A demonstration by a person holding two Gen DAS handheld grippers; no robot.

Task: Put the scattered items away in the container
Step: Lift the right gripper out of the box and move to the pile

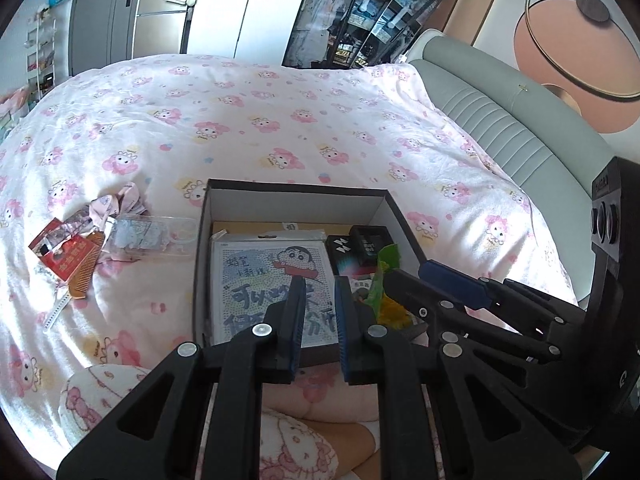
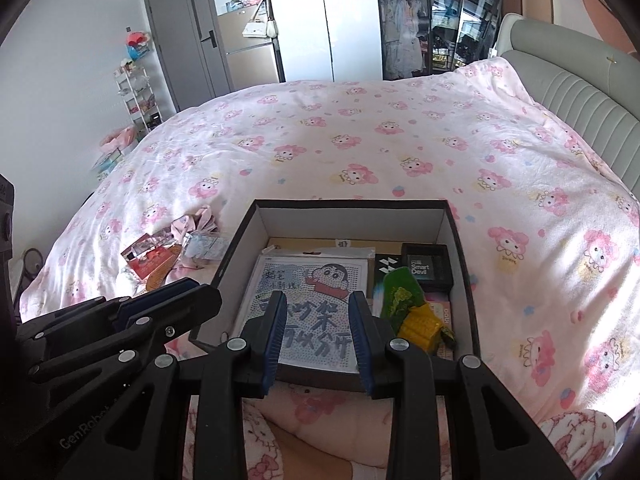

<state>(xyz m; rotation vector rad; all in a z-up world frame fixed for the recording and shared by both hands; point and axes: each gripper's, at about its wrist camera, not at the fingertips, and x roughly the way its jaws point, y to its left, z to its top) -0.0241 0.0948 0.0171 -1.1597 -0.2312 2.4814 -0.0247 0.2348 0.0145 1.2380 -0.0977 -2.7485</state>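
Box (image 2: 352, 216): dark outside, white inside, open, sitting on the bed (image 2: 360, 128); I have both grippers held over its near edge.
Done so far: I count a bead-art sheet (image 2: 312, 300), a black case (image 2: 427, 267), a small black pack (image 2: 385, 266), a green wrapper (image 2: 400, 294) and a yellow piece (image 2: 420, 326) already inside.
Left to do: a pile (image 1: 92, 232) remains on the quilt just left of the box; I make out a red packet (image 1: 60, 250), a brown comb (image 1: 86, 272), a clear phone case (image 1: 152, 236) and a pink crumpled thing (image 1: 116, 204). I judge the job roughly half done.
Left gripper (image 1: 318, 312): fingers slightly apart, nothing between them.
Right gripper (image 2: 318, 332): fingers apart with a clear gap, empty.
Writing, case: "Smart Devil".
Writing, sheet: a cartoon boy and large handwritten-style characters; I cannot read them reliably.
Writing, left gripper's body: "GenRobot", partly cut off in the right wrist view.
Writing, red packet: gold characters, too small to read.
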